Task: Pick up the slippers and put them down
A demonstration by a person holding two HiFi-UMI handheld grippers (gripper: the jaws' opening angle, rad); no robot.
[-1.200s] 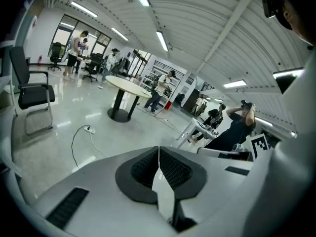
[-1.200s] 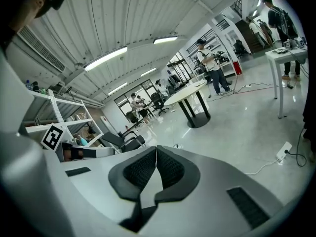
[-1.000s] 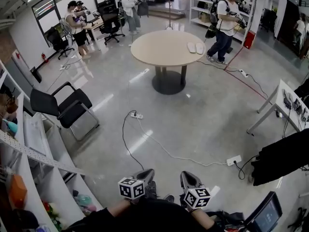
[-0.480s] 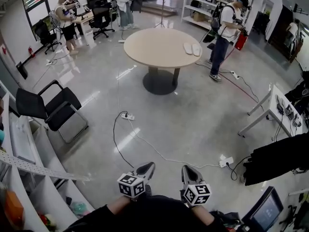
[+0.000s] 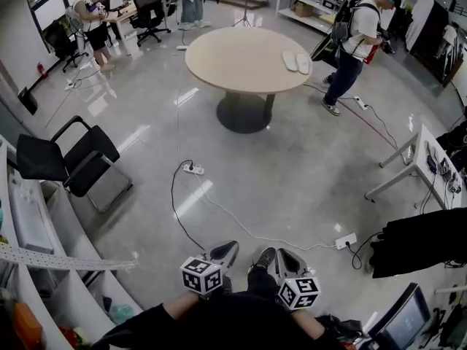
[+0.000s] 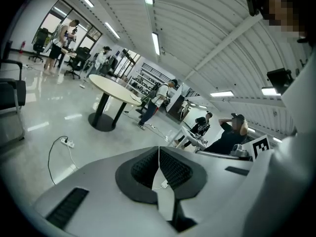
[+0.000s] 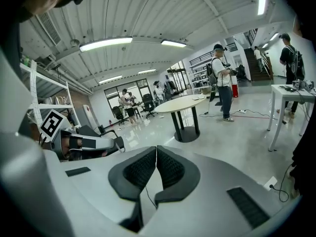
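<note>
Both grippers are clenched on nothing. The pads of the left gripper (image 6: 158, 151) are pressed together with only floor seen past them, and the same is shown for the right gripper (image 7: 156, 150). In the head view they are held low and side by side, close to the body. The slippers (image 5: 297, 62) are well apart from them, laid as a pair near the right edge of the round table (image 5: 233, 57), beyond bare floor (image 5: 292, 166) and a power strip (image 5: 193, 169). A person (image 5: 363, 29) is seen just past that edge. The task is judged not yet begun: approach, pick-up and put-down all remain. The slippers are too small for detail, so whether they touch cannot be told. The holder's arms are cut off at the lower edge.
</note>
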